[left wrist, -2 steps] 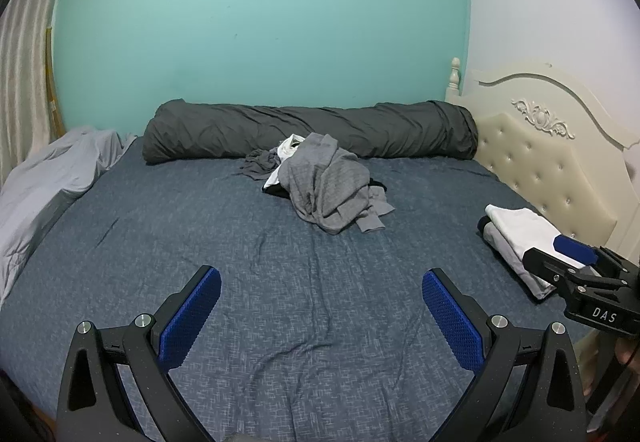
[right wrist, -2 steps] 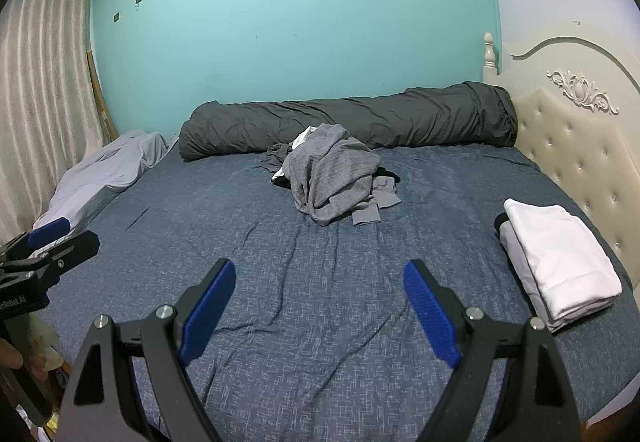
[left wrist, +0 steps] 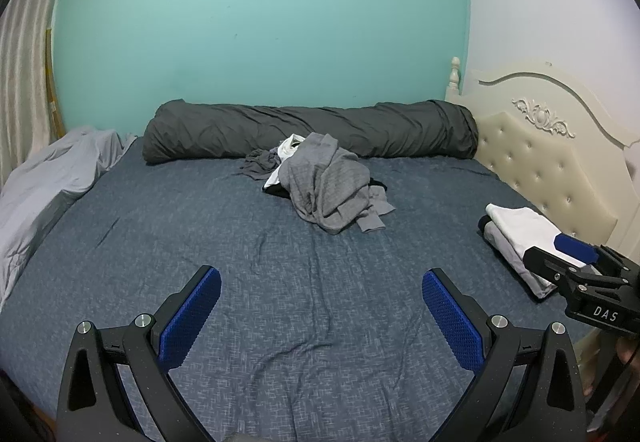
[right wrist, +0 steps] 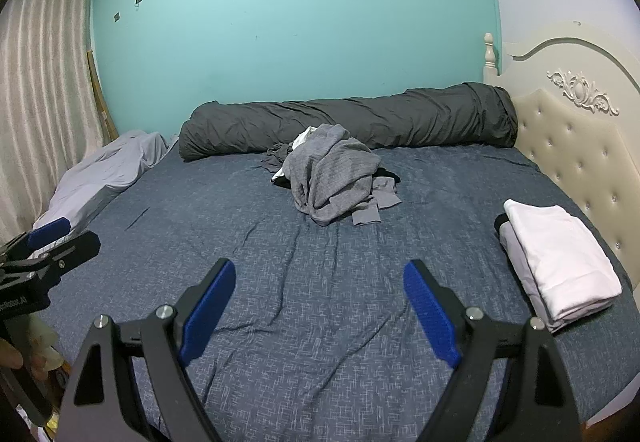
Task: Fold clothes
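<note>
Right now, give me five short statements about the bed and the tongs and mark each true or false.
1. Both tongs, left and right, are open and empty. True.
2. The grey pile of clothes is folded flat. False: it lies crumpled.
3. The folded stack lies beside the headboard. True.
4. The top of the folded stack is black. False: it is white.
5. The dark rolled duvet lies along the teal wall. True.

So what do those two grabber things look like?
Both the left gripper and right gripper are black, forked frames with two fingers, blue bumpy pads inside and silver bolts. The right gripper's side reads "DAS" in white.
</note>
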`<action>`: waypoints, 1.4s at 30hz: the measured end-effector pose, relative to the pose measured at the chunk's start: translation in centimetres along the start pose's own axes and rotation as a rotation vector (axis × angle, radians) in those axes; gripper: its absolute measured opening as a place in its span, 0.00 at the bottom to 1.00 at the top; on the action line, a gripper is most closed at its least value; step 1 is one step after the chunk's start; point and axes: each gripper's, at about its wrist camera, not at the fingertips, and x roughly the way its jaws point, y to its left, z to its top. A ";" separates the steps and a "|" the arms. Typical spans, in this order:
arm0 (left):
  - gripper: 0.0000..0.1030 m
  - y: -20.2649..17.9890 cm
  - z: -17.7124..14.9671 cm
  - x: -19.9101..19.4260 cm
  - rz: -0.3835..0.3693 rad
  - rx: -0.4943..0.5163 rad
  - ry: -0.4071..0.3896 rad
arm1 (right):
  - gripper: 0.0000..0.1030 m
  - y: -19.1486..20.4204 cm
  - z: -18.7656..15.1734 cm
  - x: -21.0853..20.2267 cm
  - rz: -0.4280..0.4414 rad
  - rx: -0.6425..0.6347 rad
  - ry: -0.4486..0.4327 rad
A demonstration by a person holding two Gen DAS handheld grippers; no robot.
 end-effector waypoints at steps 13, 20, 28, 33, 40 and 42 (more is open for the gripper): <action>1.00 -0.3 -0.9 0.3 0.007 0.004 -0.004 | 0.84 -0.5 1.0 -0.6 0.004 0.010 -0.006; 1.00 -0.3 -1.0 0.4 0.007 0.002 0.000 | 0.84 -0.2 0.8 -0.9 0.006 0.004 -0.010; 1.00 -0.2 -1.0 0.3 0.014 -0.001 -0.001 | 0.84 -0.4 1.0 -1.0 0.007 0.002 -0.010; 1.00 -0.2 -1.0 0.2 0.012 -0.001 0.001 | 0.84 -0.3 1.0 -1.0 0.003 0.001 -0.011; 1.00 -0.3 -0.8 0.1 0.014 0.001 0.002 | 0.84 -0.4 1.0 -1.0 0.005 0.002 -0.012; 1.00 -0.3 -0.7 0.1 0.014 0.001 0.003 | 0.84 -0.4 0.9 -1.0 0.005 0.002 -0.013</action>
